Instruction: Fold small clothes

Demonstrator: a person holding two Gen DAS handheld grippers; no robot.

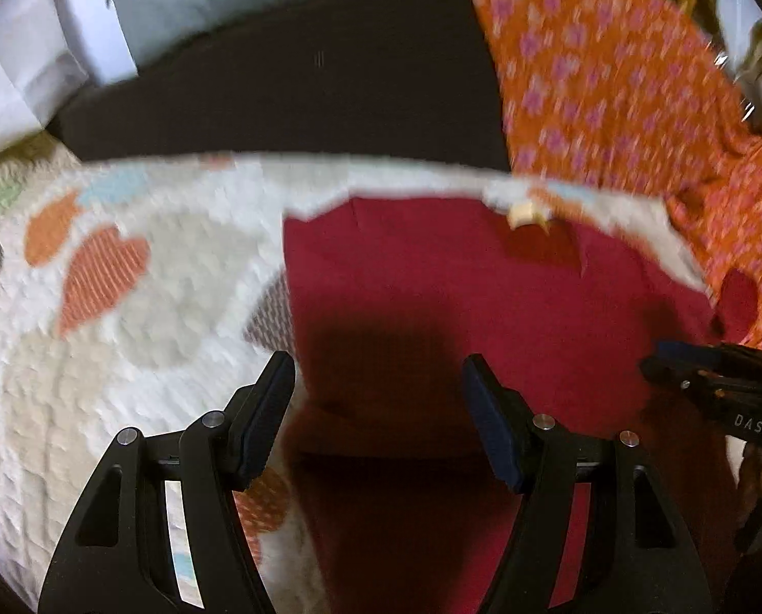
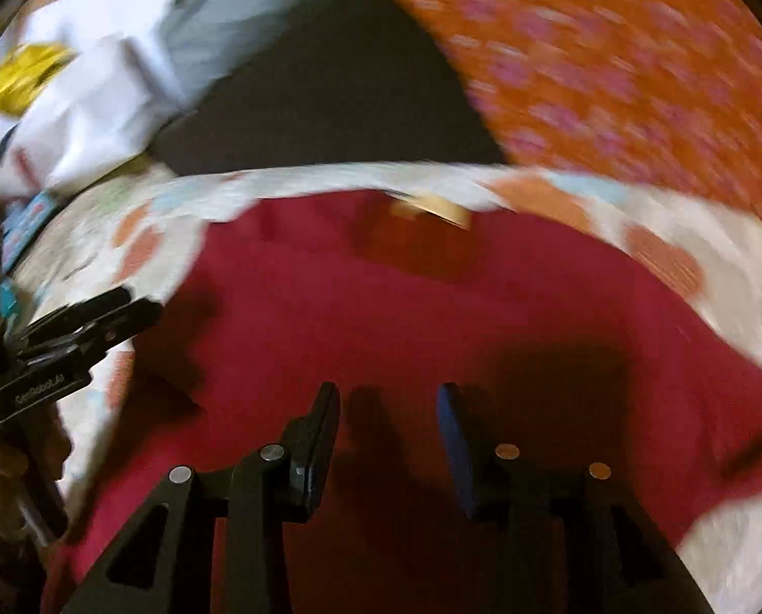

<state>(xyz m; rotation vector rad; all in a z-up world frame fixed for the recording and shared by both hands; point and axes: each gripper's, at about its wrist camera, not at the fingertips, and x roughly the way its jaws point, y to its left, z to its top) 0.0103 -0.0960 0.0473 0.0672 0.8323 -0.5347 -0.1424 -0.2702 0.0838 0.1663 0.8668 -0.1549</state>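
My left tool (image 1: 378, 373) and right tool (image 2: 388, 404) hang spread over the red garment (image 1: 432, 297); next I'd pinch its near edge.

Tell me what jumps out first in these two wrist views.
The deep red garment fills the lower middle of both views, spread on a white textured blanket with orange hearts. Behind it, at upper right, lies a vivid orange cloth with pink flowers, beside a dark folded piece. Both the left gripper and the right gripper are open above the red fabric, holding nothing.
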